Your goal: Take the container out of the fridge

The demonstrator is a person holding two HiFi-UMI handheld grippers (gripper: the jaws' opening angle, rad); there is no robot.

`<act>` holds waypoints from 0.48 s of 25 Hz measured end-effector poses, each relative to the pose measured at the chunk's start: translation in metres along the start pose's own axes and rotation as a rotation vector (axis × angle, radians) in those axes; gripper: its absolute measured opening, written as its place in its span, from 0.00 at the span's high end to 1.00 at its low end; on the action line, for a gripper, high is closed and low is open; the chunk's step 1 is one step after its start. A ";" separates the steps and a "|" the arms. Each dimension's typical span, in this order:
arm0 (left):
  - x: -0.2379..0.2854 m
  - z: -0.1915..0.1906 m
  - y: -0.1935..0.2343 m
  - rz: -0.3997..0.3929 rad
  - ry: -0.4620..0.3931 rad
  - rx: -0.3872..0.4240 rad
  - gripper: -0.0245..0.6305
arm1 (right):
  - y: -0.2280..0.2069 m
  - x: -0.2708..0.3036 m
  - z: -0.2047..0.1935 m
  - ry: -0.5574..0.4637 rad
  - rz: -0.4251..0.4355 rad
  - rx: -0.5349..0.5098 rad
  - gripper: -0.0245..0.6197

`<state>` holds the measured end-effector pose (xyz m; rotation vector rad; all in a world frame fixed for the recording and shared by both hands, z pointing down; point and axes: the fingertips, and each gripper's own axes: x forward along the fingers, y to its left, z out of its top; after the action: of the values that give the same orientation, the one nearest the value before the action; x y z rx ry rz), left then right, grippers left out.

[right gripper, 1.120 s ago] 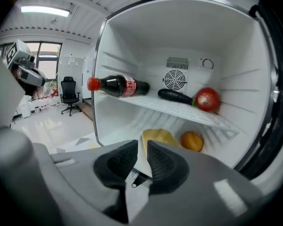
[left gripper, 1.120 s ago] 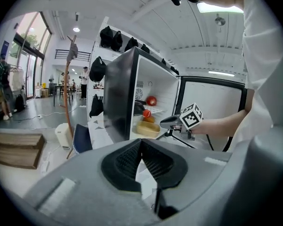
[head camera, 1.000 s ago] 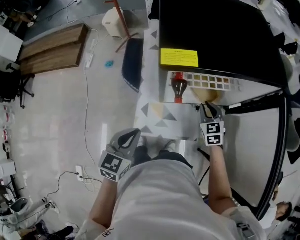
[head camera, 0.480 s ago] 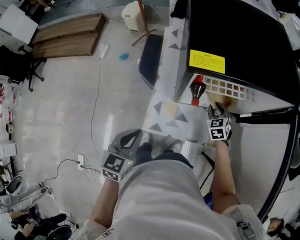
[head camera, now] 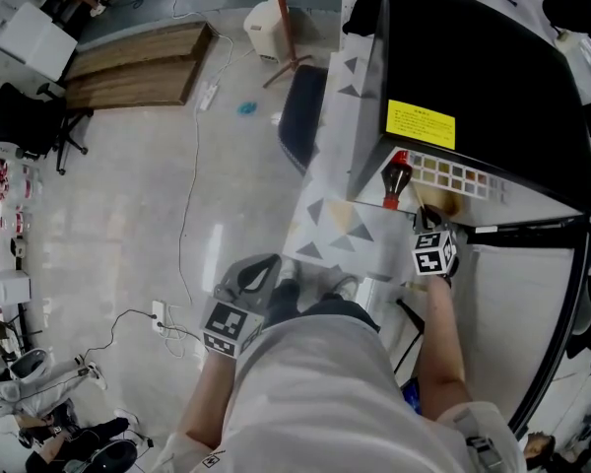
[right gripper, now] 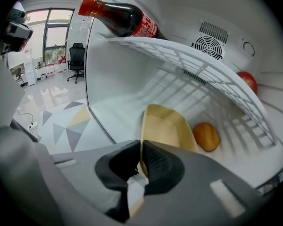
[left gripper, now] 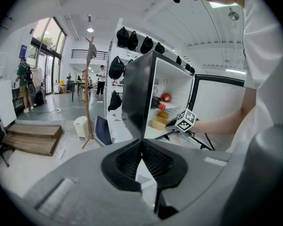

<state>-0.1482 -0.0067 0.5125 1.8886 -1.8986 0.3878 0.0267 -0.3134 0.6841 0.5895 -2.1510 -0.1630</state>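
A tan, shallow container [right gripper: 170, 126] lies on the floor of the open black fridge [head camera: 483, 67], below the wire shelf [right gripper: 198, 65]. My right gripper [right gripper: 141, 147] reaches into the fridge and is shut on the container's near rim. In the head view the right gripper [head camera: 429, 220] is at the fridge opening, with the container [head camera: 443, 203] just beyond it. My left gripper [head camera: 251, 274] hangs low beside the person's body, shut with nothing in it; in its own view its jaws [left gripper: 141, 149] touch.
A cola bottle [right gripper: 122, 20] lies on the wire shelf, its red cap sticking out. An orange fruit [right gripper: 206, 136] sits right of the container, and a red fruit [right gripper: 247, 81] at the back. The fridge door [head camera: 517, 313] stands open at the right. A patterned mat [head camera: 340, 230] covers the floor.
My right gripper has moved a little further into the fridge towards the container. The head view has shifted, so the fridge sits further right. The left gripper has stayed put.
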 end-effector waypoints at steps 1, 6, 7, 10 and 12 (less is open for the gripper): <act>0.000 0.000 0.000 -0.002 -0.003 0.001 0.95 | 0.002 -0.002 0.001 0.001 0.005 0.000 0.93; 0.001 0.002 -0.001 -0.021 -0.003 0.005 0.95 | 0.011 -0.013 0.006 -0.011 0.018 0.017 0.93; 0.002 0.002 0.000 -0.024 -0.002 0.007 0.95 | 0.012 -0.016 0.007 -0.017 0.020 0.025 0.93; 0.004 0.004 -0.001 -0.039 -0.006 0.015 0.95 | 0.016 -0.025 0.012 -0.046 0.017 0.040 0.93; 0.007 0.007 -0.002 -0.052 -0.018 0.018 0.95 | 0.017 -0.033 0.015 -0.061 0.013 0.049 0.93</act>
<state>-0.1472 -0.0160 0.5094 1.9557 -1.8590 0.3732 0.0257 -0.2843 0.6567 0.6054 -2.2227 -0.1233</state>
